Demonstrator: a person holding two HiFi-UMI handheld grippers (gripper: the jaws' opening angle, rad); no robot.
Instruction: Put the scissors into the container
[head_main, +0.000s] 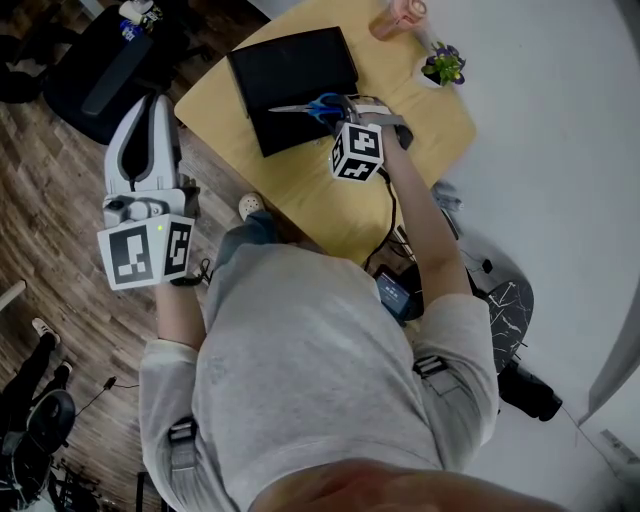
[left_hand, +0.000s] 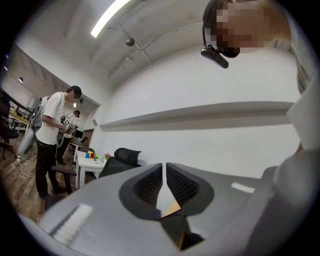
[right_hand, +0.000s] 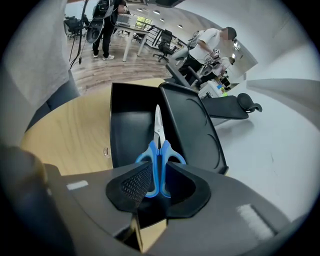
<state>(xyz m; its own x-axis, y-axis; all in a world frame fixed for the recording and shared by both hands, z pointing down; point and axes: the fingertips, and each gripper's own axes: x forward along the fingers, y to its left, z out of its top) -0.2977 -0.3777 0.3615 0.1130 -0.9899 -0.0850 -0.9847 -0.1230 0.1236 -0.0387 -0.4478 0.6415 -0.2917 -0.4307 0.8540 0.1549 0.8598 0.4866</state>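
Holding the blue-handled scissors (right_hand: 158, 150) by their handle loops, my right gripper (right_hand: 159, 182) has its jaws clamped on them, with the blades pointing ahead over the open black container (right_hand: 127, 125). The container sits toward the far-left edge of the wooden surface (head_main: 300, 190). The scissors hang above it and are not yet inside.

My left gripper (head_main: 150, 105) is off the surface to the left, jaws closed on nothing and aimed at a wall, so it cannot steady anything.

The worry is my grip. I only pinch the loops, so the long blades may swing down or twist. Their tip lines up close to the ridge where the lid (right_hand: 192, 130) meets the tray. Letting go here could drop them onto that lid or catch the rim.
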